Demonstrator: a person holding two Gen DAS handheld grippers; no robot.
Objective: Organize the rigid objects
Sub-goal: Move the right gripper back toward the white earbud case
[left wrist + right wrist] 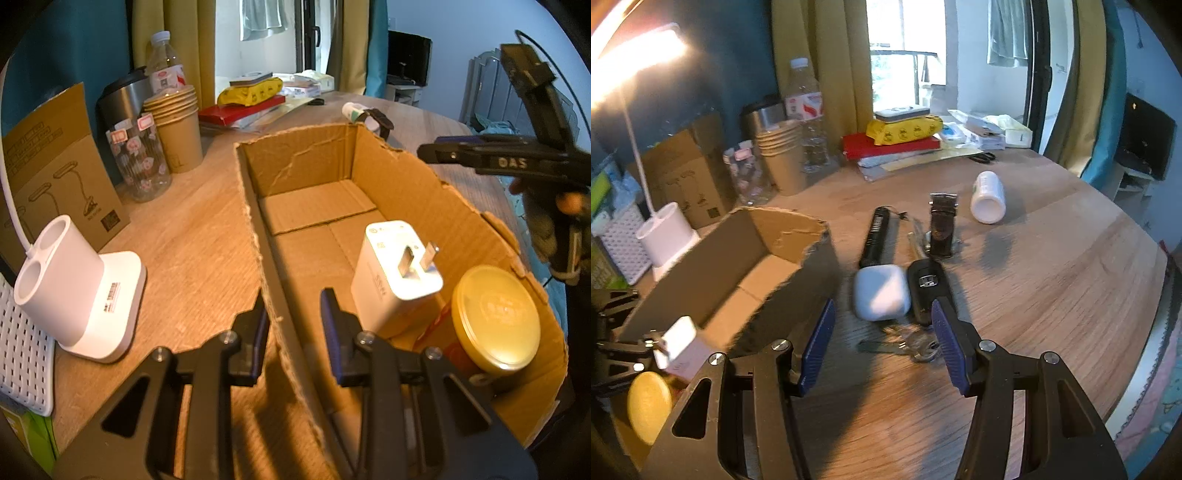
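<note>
Left gripper (291,332) is pinching the box (255,206) wall at lower centre. Right gripper (882,347), half open and empty, is nearing the white case (881,293); it risks nudging the key fob (929,286).

Box wall: the cardboard box (413,192) has its near-left wall between the left gripper's (293,325) jaws; contact there is hidden by the pads.
Gold-lidded jar (496,317): body mostly hidden below its lid and behind the gripper frame.
White charger (677,345): partly covered by black gripper parts in the right wrist view.
Keys (916,345): motion-blurred, shape unclear.
Car key fob (929,288): lower end hidden behind a blue pad.
Lamp head: overexposed, cut by the frame edge.
</note>
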